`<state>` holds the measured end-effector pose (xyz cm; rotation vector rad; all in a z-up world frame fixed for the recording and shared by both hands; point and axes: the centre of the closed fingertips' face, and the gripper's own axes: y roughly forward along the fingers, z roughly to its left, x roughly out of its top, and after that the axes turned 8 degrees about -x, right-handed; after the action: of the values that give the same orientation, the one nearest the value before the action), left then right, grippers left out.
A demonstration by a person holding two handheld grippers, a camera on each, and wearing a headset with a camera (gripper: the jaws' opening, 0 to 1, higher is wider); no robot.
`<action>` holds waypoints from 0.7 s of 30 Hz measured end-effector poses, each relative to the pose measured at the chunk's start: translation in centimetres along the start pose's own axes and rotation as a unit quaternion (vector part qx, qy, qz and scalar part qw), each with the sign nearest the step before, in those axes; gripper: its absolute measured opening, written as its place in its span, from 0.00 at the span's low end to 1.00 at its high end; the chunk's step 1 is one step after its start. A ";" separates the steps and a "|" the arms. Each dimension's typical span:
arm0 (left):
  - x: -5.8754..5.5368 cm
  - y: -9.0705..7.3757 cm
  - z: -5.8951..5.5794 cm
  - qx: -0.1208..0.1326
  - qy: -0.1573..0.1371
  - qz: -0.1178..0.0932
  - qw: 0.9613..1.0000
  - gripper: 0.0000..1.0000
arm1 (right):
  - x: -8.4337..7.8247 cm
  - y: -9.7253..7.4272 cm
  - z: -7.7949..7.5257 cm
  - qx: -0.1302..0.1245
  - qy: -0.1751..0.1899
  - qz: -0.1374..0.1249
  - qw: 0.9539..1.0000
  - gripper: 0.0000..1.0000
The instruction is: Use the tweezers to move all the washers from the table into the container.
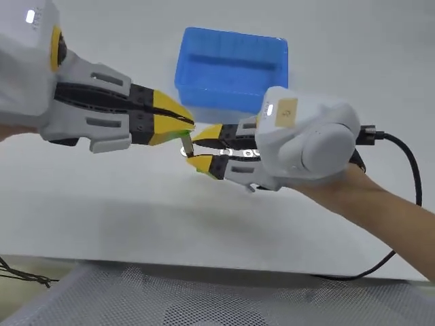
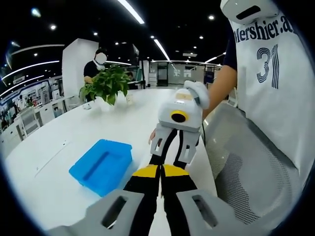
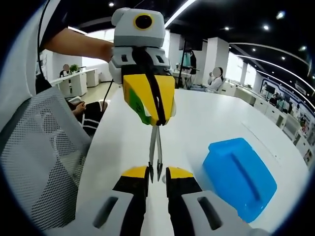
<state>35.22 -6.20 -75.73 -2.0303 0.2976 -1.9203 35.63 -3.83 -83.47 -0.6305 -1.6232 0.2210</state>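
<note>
Thin metal tweezers (image 3: 155,147) hang from my left gripper (image 3: 156,118), which is shut on their upper end. In the head view the left gripper (image 1: 183,122) comes in from the left and meets my right gripper (image 1: 202,148) tip to tip above the white table (image 1: 102,190). The tweezers (image 1: 185,145) show as a short metal piece between them. My right gripper (image 3: 157,174) is open a little, with the tweezers' points between its jaws. A blue plastic container (image 1: 231,68) stands just behind the grippers. In the left gripper view my left gripper (image 2: 160,172) faces the right gripper (image 2: 162,160).
The container (image 2: 101,164) lies left of the jaws in the left gripper view and on the right (image 3: 241,182) in the right gripper view. A grey mesh chair (image 1: 204,299) sits at the table's near edge. A black cable (image 1: 408,176) trails from the right gripper. A potted plant (image 2: 106,86) stands far back.
</note>
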 end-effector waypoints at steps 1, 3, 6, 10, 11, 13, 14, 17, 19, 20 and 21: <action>-0.1 -0.1 0.1 0.000 -0.002 -0.001 1.000 0.05 | 0.1 0.1 0.0 0.001 -0.002 -0.001 1.000 0.15; -0.1 -0.2 0.4 0.003 -0.003 -0.005 1.000 0.05 | 0.2 0.4 -0.2 0.002 -0.003 -0.001 1.000 0.15; -0.3 -0.3 1.0 0.006 -0.008 -0.008 1.000 0.05 | 0.3 1.0 -0.4 0.003 -0.006 0.000 1.000 0.15; -0.4 -0.5 1.6 0.010 -0.012 -0.013 1.000 0.05 | 0.3 1.4 -0.9 0.000 -0.007 0.001 1.000 0.15; -0.5 -0.6 1.8 0.012 -0.014 -0.013 1.000 0.05 | 0.3 1.5 -1.0 0.000 -0.008 0.001 1.000 0.15; -0.6 -0.7 2.0 0.012 -0.016 -0.016 1.000 0.05 | 0.2 1.7 -1.1 0.001 -0.008 0.004 1.000 0.14; -0.6 -0.6 2.0 0.012 -0.016 -0.017 1.000 0.05 | 0.1 1.8 -1.1 0.000 -0.008 0.004 1.000 0.14; -0.8 -0.5 2.1 0.010 -0.017 -0.017 1.000 0.05 | 0.0 1.9 -0.9 0.006 -0.008 0.008 1.000 0.13; -1.0 -0.4 2.0 0.008 -0.017 -0.015 1.000 0.05 | -0.3 2.0 -0.8 0.008 -0.010 0.011 1.000 0.13; -1.2 -0.3 2.0 0.007 -0.016 -0.011 1.000 0.05 | -0.4 2.1 -0.8 0.008 -0.009 0.012 1.000 0.13; -1.3 -0.2 2.0 0.006 -0.016 -0.010 1.000 0.05 | -0.5 2.1 -0.8 0.008 -0.010 0.013 1.000 0.13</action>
<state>37.06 -5.33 -76.90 -2.0621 0.2586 -1.8965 37.02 -2.52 -84.82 -0.6392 -1.6314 0.2611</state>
